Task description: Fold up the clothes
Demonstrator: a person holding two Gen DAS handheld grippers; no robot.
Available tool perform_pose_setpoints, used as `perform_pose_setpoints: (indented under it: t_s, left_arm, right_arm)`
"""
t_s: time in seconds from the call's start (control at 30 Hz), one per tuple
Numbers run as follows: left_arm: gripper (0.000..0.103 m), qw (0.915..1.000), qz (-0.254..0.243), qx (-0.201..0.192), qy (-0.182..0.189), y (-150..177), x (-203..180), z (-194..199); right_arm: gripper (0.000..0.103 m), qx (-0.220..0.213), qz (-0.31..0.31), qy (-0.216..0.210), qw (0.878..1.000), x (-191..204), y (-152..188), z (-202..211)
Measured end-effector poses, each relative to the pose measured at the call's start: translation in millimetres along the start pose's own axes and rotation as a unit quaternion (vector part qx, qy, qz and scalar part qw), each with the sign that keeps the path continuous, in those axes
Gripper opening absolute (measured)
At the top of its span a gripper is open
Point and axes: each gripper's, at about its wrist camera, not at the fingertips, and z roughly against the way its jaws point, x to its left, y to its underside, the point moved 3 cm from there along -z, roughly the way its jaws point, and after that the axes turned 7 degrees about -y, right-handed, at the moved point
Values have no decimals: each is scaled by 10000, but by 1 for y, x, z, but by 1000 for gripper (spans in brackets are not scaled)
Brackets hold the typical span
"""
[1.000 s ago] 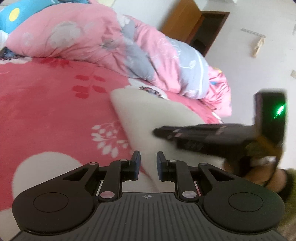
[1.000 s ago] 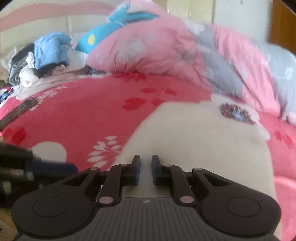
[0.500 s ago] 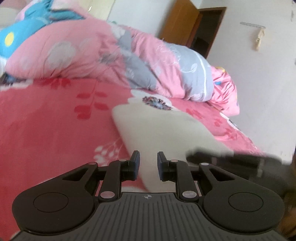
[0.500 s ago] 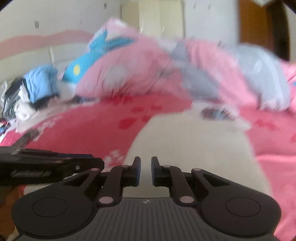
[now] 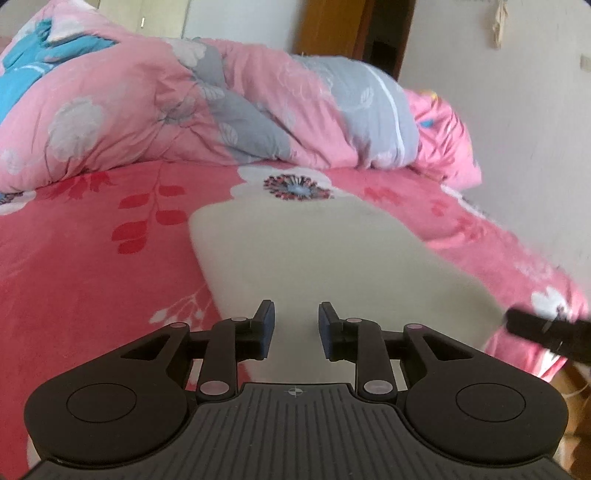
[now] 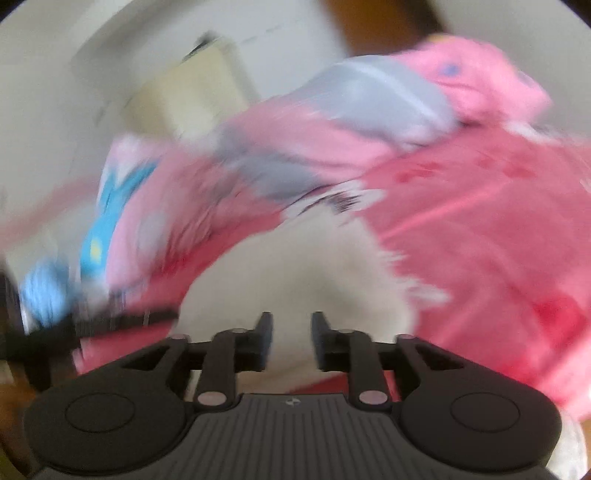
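Cream garment (image 5: pixel 325 258) lying smooth and flat on a pink floral bedsheet (image 5: pixel 81 266).
Both the left gripper (image 5: pixel 294 325) and right gripper (image 6: pixel 291 341) hang over its near edge, jaws parted, holding nothing; a bunched pink-grey quilt (image 5: pixel 229 110) lies beyond, with a wooden door (image 5: pixel 332 26) and white wall (image 5: pixel 517 110) farther off.

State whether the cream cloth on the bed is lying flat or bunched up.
Flat. The cream cloth lies smooth on the red bedspread with clean edges and no visible creases; neither claw holds it. Whether it is already folded cannot be told.
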Motion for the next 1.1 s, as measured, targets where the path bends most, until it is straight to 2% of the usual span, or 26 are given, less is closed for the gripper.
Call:
perform_pose_setpoints:
  t_s: [0.07, 0.17, 0.43, 0.5, 0.57, 0.63, 0.9, 1.1]
  left_arm:
    - [27, 9999, -86, -19, -71, 1, -3, 0]
    - [27, 9997, -198, -24, -145, 2, -6, -1]
    - [27, 9989, -385, -9, -270, 1, -12, -2]
    - [27, 9987, -418, -16, -293, 1, -13, -2]
    - [27, 9987, -420, -17, -295, 1, -14, -2]
    - [27, 9987, -423, -13, -292, 1, -14, -3]
    - [27, 9986, -461, -8, -257, 2, -13, 0]
    - [27, 9984, -514, -54, -231, 3, -15, 0]
  right_arm:
    - [43, -145, -513, -35, 9986, -24, -8, 4]
    - [45, -13, -936, -164, 9955, -44, -9, -3]
    - [46, 21, -1149, -420, 9925, -55, -8, -22]
    - [41, 8, -1222, -494, 9913, -58, -9, -25]
    - [26, -15, -1288, -560, 9901, -59, -9, -27]
    - [21, -96, -1247, -615, 9902, -57, -7, -22]
    - [19, -249, -1084, -628, 9918, -49, -5, -4]
    - [19, -161, -1409, -539, 9884, -66, 3, -8]
